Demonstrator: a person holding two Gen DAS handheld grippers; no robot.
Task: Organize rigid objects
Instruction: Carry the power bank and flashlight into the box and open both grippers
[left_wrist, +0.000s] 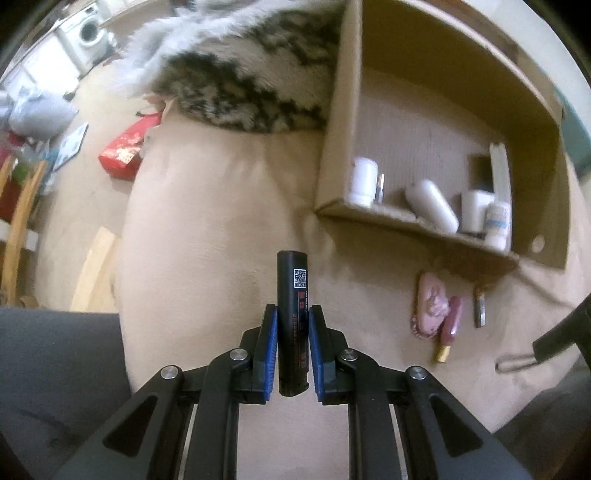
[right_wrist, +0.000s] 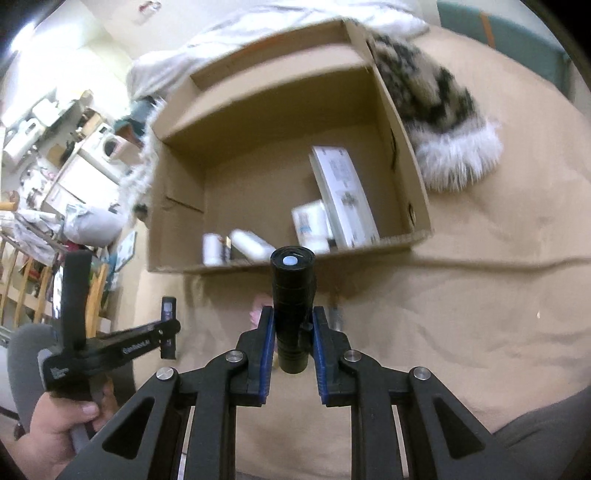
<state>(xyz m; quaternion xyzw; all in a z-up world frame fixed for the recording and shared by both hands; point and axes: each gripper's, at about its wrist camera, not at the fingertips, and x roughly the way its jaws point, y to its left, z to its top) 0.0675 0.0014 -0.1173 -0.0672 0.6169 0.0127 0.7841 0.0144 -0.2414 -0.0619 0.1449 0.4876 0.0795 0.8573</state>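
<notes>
Beige bedding (left_wrist: 221, 206) is filling both frames. Left gripper (left_wrist: 292, 317) is pinching a stiff black battery (left_wrist: 293, 314) mid-body at lower centre; right gripper (right_wrist: 293, 321) is clamping a rigid, probably slippery flashlight (right_wrist: 292, 295) below the cardboard box (right_wrist: 402, 147).

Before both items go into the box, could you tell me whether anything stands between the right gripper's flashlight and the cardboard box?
Nothing visible does. The right gripper holds the black flashlight before the cardboard box; only its low front wall lies ahead. White bottles crowd the inside near edge, so drop further in.
</notes>
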